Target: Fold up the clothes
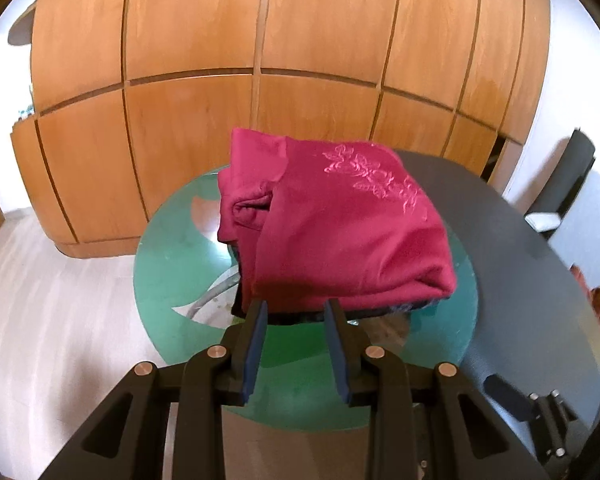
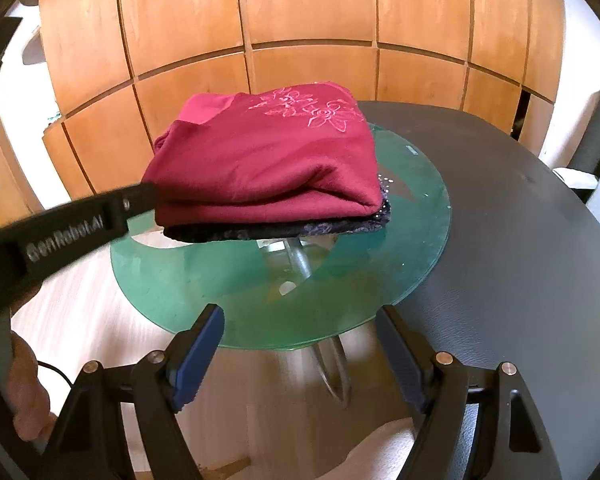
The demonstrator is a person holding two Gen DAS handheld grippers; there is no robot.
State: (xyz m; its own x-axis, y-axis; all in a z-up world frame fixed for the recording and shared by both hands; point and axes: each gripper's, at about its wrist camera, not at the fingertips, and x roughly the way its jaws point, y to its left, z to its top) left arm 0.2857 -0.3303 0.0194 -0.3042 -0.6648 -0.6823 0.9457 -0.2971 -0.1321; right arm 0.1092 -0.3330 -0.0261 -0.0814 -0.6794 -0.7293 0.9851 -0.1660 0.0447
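Resting folded atop a dark garment (image 2: 284, 230) on the green glass disc (image 2: 412, 248), the crimson top (image 2: 268, 160) is lying free, both the left gripper (image 1: 296, 312) and right gripper (image 2: 300, 320) hovering unclenched, probably squaring the stack.

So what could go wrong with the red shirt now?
1. The folded red shirt and the dark cloth under it sit near the edge of the green glass disc. A nudge might slide the pile off.
2. The left tool is very close to the pile's front edge. If it pushes or snags there, the neat fold could come undone.
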